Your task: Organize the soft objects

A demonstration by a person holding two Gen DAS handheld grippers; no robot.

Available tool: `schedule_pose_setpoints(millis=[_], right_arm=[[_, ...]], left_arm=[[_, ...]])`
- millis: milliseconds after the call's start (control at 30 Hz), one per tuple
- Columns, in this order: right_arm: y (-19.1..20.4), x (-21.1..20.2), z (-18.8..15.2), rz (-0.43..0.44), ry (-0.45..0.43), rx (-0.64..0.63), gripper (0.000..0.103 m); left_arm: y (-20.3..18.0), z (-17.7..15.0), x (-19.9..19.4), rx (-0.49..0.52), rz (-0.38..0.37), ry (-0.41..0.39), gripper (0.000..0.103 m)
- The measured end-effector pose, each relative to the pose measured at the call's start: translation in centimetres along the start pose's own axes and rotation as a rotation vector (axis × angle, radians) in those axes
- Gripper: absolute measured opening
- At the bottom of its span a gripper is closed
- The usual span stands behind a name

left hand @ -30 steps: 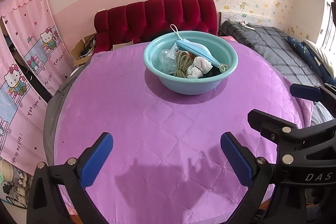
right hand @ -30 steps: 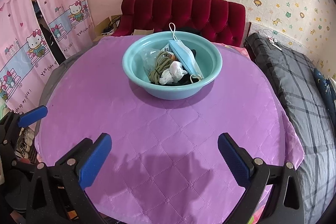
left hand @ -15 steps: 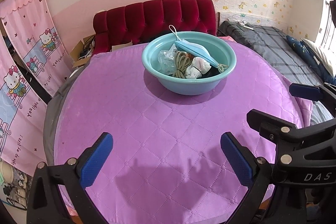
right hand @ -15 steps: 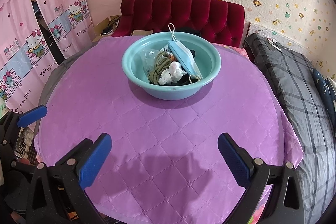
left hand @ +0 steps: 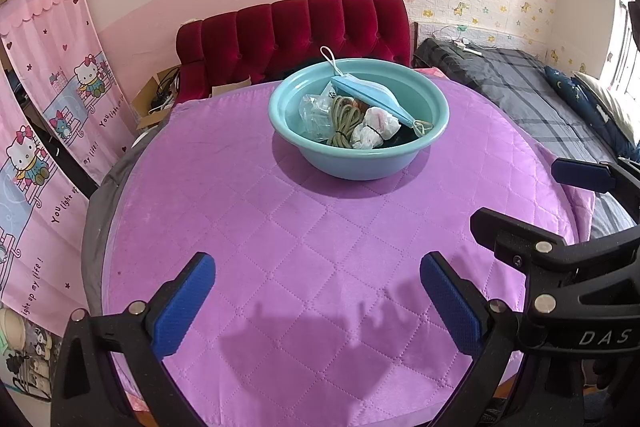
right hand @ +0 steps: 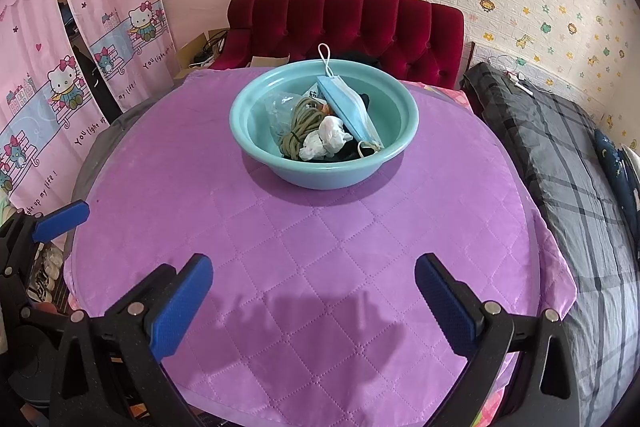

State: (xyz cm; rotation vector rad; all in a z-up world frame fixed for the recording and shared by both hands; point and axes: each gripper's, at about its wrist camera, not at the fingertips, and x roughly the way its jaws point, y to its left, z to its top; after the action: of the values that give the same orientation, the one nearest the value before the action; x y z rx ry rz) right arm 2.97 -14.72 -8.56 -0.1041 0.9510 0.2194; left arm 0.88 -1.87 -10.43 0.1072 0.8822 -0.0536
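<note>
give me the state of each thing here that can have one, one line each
left gripper: open, empty
right gripper: open, empty
teal plastic basin: upright, loaded
blue pleated face mask: leaning on rim
olive coiled cord: bundled
white crumpled bag: knotted

A red tufted sofa (right hand: 352,23) stands behind the purple quilted surface (right hand: 304,251), Hello Kitty curtains (right hand: 80,67) left, a plaid-covered bed (right hand: 560,155) right.
</note>
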Motion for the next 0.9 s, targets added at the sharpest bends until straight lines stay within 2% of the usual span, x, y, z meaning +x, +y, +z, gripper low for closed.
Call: schedule_pose_setpoints(millis=[900], right_arm=[[0.03, 0.15, 0.02, 0.002, 0.003, -0.009, 0.103]], left_arm=[[-0.05, -0.14, -0.12, -0.005, 0.002, 0.010, 0.103]])
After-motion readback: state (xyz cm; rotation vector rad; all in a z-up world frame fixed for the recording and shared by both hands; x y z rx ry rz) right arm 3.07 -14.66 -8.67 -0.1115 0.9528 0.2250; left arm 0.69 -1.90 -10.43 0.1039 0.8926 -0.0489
